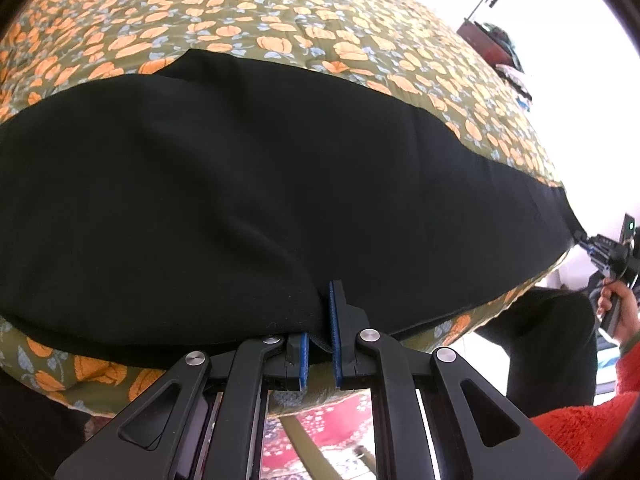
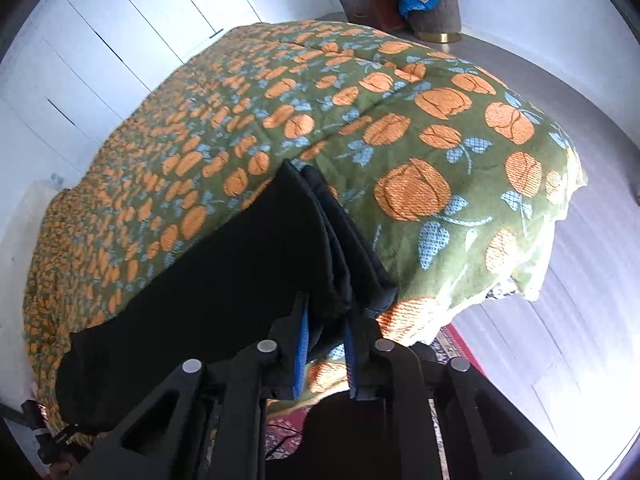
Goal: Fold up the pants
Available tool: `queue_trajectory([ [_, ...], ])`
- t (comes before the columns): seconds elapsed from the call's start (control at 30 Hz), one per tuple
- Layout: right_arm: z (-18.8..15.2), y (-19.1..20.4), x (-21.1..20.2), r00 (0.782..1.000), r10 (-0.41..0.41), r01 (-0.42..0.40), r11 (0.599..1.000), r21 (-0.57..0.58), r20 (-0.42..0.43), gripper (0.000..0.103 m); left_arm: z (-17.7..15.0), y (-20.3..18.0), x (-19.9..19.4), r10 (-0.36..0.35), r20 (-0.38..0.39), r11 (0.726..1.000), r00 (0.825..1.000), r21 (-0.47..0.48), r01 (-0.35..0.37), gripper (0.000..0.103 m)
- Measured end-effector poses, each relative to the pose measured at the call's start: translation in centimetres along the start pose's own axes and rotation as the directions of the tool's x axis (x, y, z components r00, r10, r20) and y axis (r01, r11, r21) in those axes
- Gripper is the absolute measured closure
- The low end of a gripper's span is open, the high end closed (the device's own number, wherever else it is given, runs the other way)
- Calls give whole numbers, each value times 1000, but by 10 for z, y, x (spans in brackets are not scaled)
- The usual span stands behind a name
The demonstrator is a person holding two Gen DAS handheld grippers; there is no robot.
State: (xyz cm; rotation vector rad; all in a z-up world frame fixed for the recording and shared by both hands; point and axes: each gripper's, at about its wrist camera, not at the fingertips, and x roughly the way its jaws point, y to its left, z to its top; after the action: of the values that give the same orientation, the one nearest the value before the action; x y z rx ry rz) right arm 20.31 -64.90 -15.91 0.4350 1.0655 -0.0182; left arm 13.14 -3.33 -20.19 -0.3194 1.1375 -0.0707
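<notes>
Spread over a flowered bedspread (image 1: 280, 36), black pants (image 1: 240, 184) lie lengthwise; the left gripper (image 1: 319, 340) pinches their near edge, the right gripper (image 2: 326, 344) clamps the bunched end.

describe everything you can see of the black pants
The black pants are plain, matte, soft-looking fabric, lying stretched lengthwise as a long band along the near edge of the orange-flowered green bedspread. Layers show stacked at one end. The left claw pinches the near edge; the right claw grips the layered end.
</notes>
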Motion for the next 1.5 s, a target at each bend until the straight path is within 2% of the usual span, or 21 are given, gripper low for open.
queue_trajectory([
  [0.3,-1,6,5,998,-67,66,998,-23,-2,90,-4,3,9,12,-34,1000,999,5,-12,96],
  [0.37,0,8,6,997,-75,75,997,-31,-4,90,-4,5,9,13,-49,1000,999,-15,-13,91],
  [0.4,-1,9,6,997,-79,79,996,-37,-3,88,-3,6,7,10,-57,1000,998,-28,-11,83],
  [0.43,-1,10,5,997,-78,78,996,-38,0,87,-4,10,4,12,-76,999,997,-45,-15,68],
  [0.53,-3,12,-7,998,-52,53,998,-37,26,64,-10,32,-18,-69,-100,986,993,-157,52,46],
  [0.6,-8,13,-24,995,-62,66,997,-44,78,38,-18,48,-38,-73,-87,976,993,-211,53,45],
  [0.7,-17,18,-53,973,-138,152,986,-63,185,36,-25,60,-75,-31,-16,975,999,-222,27,45],
  [0.77,-23,26,-70,955,-161,184,981,-69,250,36,-17,63,-93,14,60,981,998,-193,-2,37],
  [0.8,-26,31,-75,949,-159,184,980,-72,271,36,-10,64,-97,38,94,985,995,-174,-22,28],
  [0.83,-28,38,-78,945,-152,182,980,-76,289,36,0,64,-98,66,128,988,990,-149,-47,24],
  [0.93,-37,77,-77,944,-98,146,980,-133,316,35,32,64,-89,125,258,991,958,-88,-105,22],
  [0.97,-41,88,-73,945,-84,139,978,-153,317,34,44,65,-82,143,305,989,942,-79,-124,21],
  [1.03,-53,113,-64,945,-53,124,972,-202,324,34,66,76,-65,177,374,984,910,-75,-160,8],
  [1.1,-67,130,-57,937,-36,128,961,-246,348,34,85,85,-43,215,415,976,884,-71,-204,6],
  [1.17,-80,144,-51,928,-59,175,940,-292,368,34,96,95,-17,264,395,964,880,-94,-247,6],
  [1.23,-87,156,-60,910,-53,206,919,-336,411,34,102,114,15,286,297,958,911,-111,-264,4],
  [1.27,-91,159,-69,896,-34,209,911,-355,442,28,100,120,30,293,259,956,921,-95,-277,3],
  [1.3,-93,161,-75,886,-27,218,906,-364,463,17,96,123,39,307,251,952,918,-70,-299,0],
  [1.37,-97,164,-79,866,-39,250,896,-366,498,6,84,118,44,336,316,937,887,-22,-348,0],
  [1.4,-100,161,-82,858,-43,260,896,-359,512,6,78,114,42,353,339,929,872,-14,-370,0],
  [1.5,-98,153,-83,861,-43,239,914,-329,506,6,76,107,41,383,356,912,852,-2,-409,0],
])
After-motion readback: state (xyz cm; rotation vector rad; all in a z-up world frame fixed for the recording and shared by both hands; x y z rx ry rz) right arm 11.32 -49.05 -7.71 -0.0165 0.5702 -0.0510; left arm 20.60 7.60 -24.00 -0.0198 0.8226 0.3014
